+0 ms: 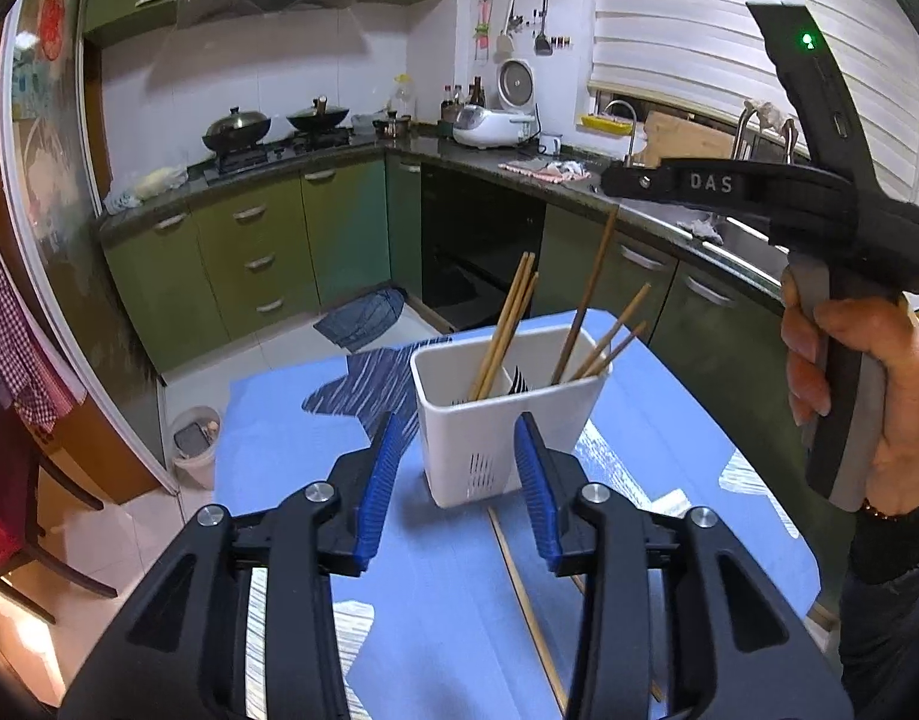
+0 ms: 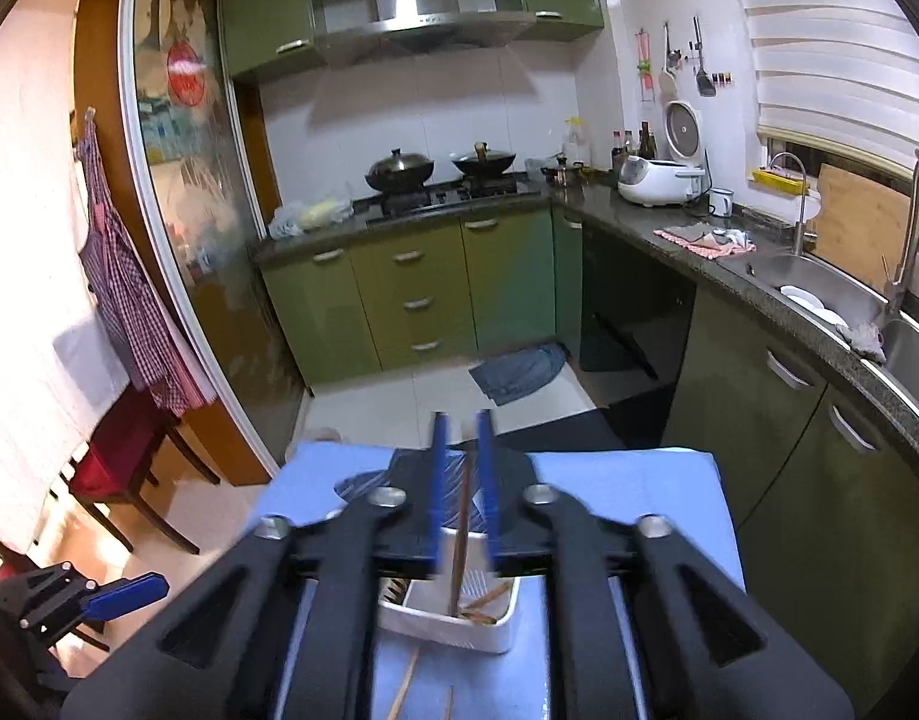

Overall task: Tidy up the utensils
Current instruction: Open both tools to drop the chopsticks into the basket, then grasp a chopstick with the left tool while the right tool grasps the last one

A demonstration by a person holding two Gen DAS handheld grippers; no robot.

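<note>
I am holding my left gripper (image 1: 456, 474) low over the blue-clothed table (image 1: 291, 456), its blue-padded fingers (image 1: 378, 480) spread wide apart with nothing between them, aimed at the white plastic utensil holder (image 1: 489, 420) standing just beyond the tips. I am counting six brown wooden chopsticks (image 1: 507, 324) leaning in that holder, and two more chopsticks on the cloth (image 1: 522, 594) lying below it. To the right, my right hand (image 1: 867, 396) is gripping the black handle of the right gripper (image 2: 461, 468) raised above the holder; white letters on its side are reading "DAS". From its own camera, its fingers are standing slightly apart around one dark upright chopstick (image 2: 459, 546) whose lower end is sitting inside the holder; I cannot tell whether the pads are touching it.
</note>
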